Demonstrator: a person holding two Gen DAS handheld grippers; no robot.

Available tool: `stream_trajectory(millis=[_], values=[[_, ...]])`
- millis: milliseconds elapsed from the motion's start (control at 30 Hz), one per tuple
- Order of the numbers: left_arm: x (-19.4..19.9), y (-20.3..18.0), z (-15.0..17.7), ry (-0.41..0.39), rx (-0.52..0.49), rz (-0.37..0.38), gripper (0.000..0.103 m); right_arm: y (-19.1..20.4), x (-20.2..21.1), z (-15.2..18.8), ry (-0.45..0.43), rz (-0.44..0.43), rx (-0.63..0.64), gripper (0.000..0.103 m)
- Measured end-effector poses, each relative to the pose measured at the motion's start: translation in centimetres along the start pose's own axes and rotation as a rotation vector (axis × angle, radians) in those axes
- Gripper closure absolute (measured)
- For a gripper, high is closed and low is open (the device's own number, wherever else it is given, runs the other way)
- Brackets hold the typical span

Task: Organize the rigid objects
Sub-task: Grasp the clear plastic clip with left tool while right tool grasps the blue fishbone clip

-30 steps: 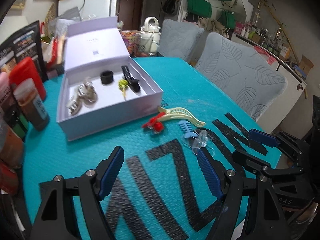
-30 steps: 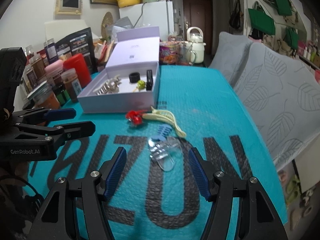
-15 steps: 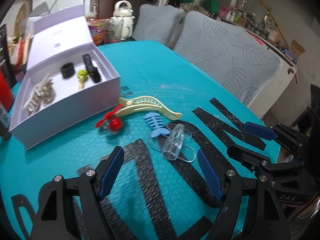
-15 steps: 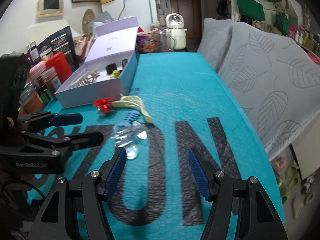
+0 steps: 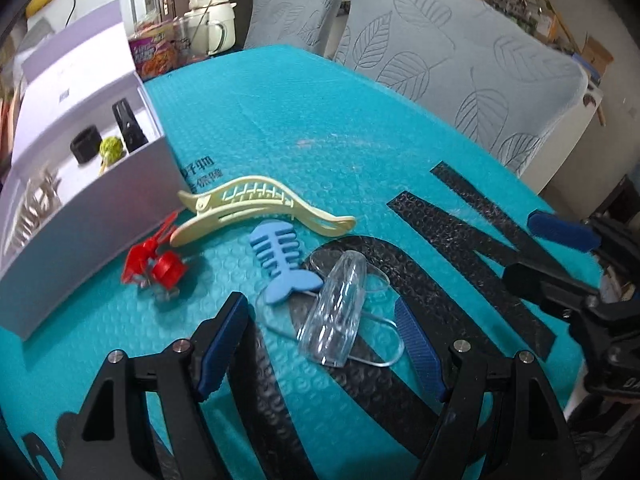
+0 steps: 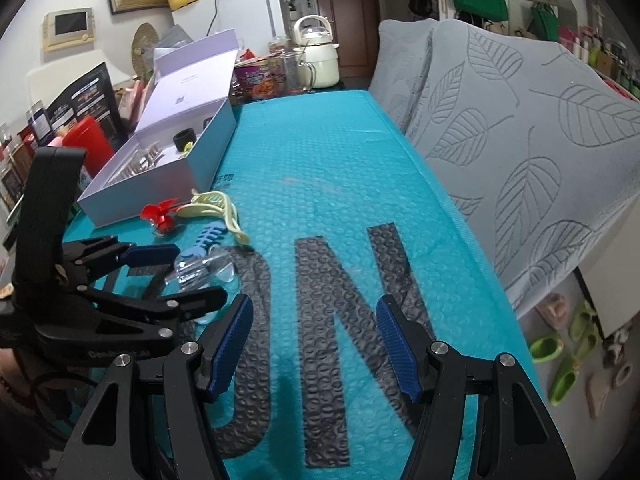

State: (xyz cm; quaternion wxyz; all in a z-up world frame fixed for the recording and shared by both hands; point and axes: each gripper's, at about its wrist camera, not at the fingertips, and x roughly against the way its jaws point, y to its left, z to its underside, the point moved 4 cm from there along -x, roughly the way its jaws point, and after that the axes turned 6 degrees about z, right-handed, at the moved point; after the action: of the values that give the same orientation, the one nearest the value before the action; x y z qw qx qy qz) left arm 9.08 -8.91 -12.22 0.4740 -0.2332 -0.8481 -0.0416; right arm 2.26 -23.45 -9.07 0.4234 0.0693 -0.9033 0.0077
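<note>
A clear plastic clip (image 5: 336,312) lies on the teal mat between the open fingers of my left gripper (image 5: 320,340). A blue fishbone clip (image 5: 280,258), a cream hair claw (image 5: 256,208) and a red clip (image 5: 156,266) lie just beyond it. An open lilac box (image 5: 100,208) at the left holds a black clip (image 5: 128,126), a black ring, a green piece and metal clips. My right gripper (image 6: 316,344) is open and empty over the mat, to the right of the left gripper (image 6: 180,272). The clear clip (image 6: 200,268) and the box (image 6: 168,176) also show in the right wrist view.
Bottles and jars (image 6: 84,144) stand left of the box. A cream kettle (image 5: 210,12) and snack tubs sit at the table's far end. Grey leaf-patterned chairs (image 6: 520,140) line the table's right edge.
My left gripper has moved forward and right until its fingers flank the clear clip. My right gripper has swung right, away from the clips, which now lie at its left.
</note>
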Motion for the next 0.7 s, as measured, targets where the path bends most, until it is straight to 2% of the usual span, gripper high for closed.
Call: stream_trajectory(millis=[67, 167, 233, 267, 367, 500, 700], values=[[-0.1, -0.2, 0.1, -0.002, -0.015, -0.019, 0.028, -0.1, -0.1, 0.0, 0.002, -0.005, -0.003, 0.039], [0.3, -0.5, 0.5, -0.010, -0.028, -0.015, 0.038, 0.0, -0.1, -0.1, 0.001, -0.009, -0.008, 0.039], [0.7, -0.4, 0.8, -0.013, -0.027, -0.005, 0.042, 0.1, -0.2, -0.2, -0.001, -0.014, -0.012, 0.039], [1.0, -0.3, 0.9, -0.022, -0.019, -0.002, 0.049, 0.1, -0.2, -0.2, -0.001, -0.014, -0.013, 0.039], [1.5, 0.6, 1.3, -0.009, 0.017, 0.025, 0.049, 0.7, -0.3, -0.3, -0.001, -0.017, -0.005, 0.039], [2.3, 0.9, 2.5, -0.018, 0.020, 0.012, 0.050, 2.1, -0.5, -0.3, 0.002, -0.039, 0.016, 0.039], [4.3, 2.9, 3.8, -0.049, 0.075, 0.008, 0.050, 3.9, -0.7, -0.3, 0.007, -0.067, 0.043, 0.039]])
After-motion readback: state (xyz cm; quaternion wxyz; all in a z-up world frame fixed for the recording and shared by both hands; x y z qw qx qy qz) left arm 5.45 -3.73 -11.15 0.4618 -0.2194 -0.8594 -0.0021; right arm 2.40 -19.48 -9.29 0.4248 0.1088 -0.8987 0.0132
